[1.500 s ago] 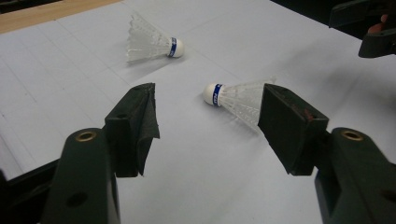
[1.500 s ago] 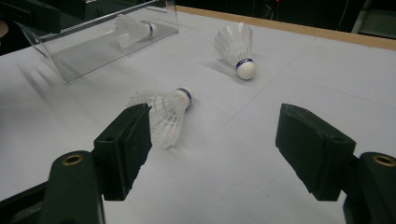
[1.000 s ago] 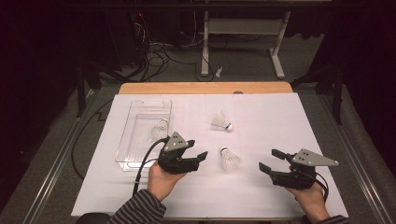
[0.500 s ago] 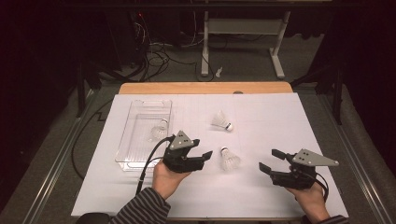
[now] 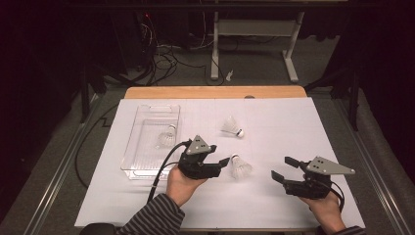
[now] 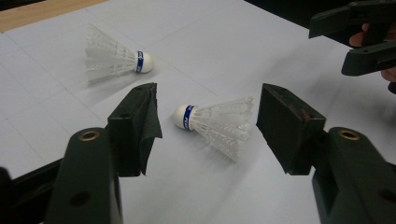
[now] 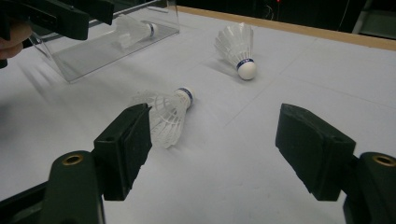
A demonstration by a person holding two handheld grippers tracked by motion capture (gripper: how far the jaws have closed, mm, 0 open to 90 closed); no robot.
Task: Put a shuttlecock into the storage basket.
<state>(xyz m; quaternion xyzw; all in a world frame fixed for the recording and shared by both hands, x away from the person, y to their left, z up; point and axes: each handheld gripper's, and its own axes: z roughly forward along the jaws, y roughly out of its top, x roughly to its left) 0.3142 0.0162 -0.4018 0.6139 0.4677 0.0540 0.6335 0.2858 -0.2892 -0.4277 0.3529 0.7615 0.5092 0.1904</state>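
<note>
Three white shuttlecocks with blue bands are in view. One (image 5: pixel 240 168) (image 6: pixel 217 123) lies on its side on the white sheet, just ahead of my left gripper (image 5: pixel 220 165) (image 6: pixel 210 120), whose open jaws stand either side of it without touching. A second shuttlecock (image 5: pixel 231 126) (image 6: pixel 114 60) (image 7: pixel 238 49) lies farther back. The third (image 5: pixel 166 137) (image 7: pixel 133 29) rests inside the clear plastic tray (image 5: pixel 147 166) (image 7: pixel 93 51). My right gripper (image 5: pixel 285 169) (image 7: pixel 215 140) is held open and empty to the right of the near shuttlecock (image 7: pixel 163 112), pointing towards it.
White paper (image 5: pixel 293 127) covers the table, with a wooden edge (image 5: pixel 215 92) at the back. Metal rails run along both sides. Cables and a stand's legs (image 5: pixel 254 49) lie on the dark floor beyond.
My left gripper has moved right and a little forward, closing in on the near shuttlecock. The right gripper has stayed put.
</note>
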